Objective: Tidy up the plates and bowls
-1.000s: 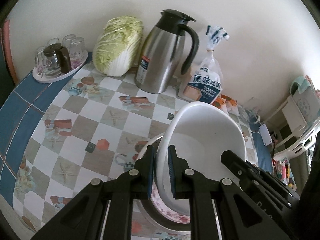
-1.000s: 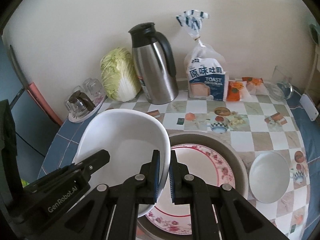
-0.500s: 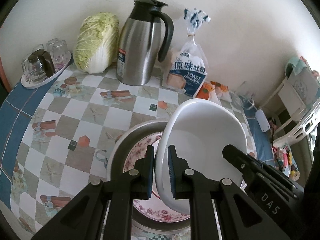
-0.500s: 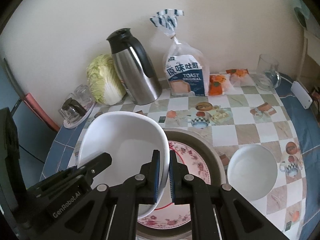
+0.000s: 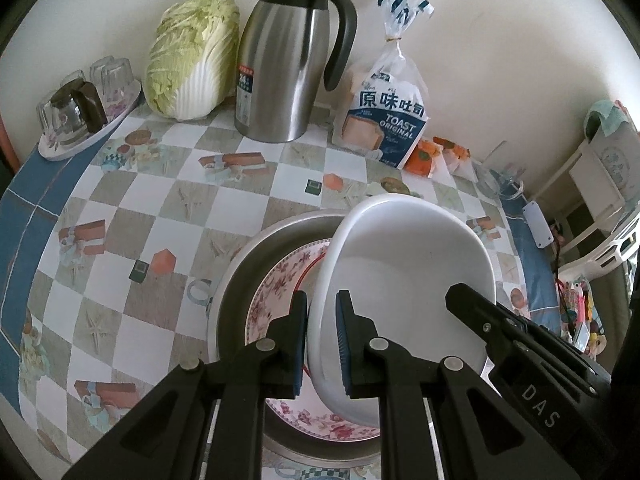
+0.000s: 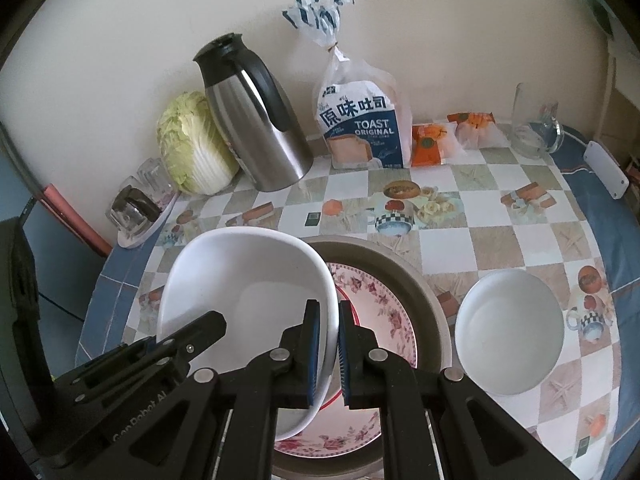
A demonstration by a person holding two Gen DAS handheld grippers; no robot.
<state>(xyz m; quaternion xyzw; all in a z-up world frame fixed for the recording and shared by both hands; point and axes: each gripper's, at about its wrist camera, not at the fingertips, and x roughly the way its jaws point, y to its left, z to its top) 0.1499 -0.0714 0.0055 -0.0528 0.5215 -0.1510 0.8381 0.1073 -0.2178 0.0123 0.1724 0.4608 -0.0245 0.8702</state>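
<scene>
A plain cream wall (image 6: 440, 40) is rising behind the table (image 5: 132, 216), which is wearing a checkered cloth with printed pictures and a blue border. Soft, even light is falling across it (its source is out of view). Along the wall a cabbage (image 5: 192, 56), a steel jug (image 5: 284, 60) and a bag of toast (image 6: 360, 120) are standing. White shelving (image 5: 600, 208) is showing at the right edge.
</scene>
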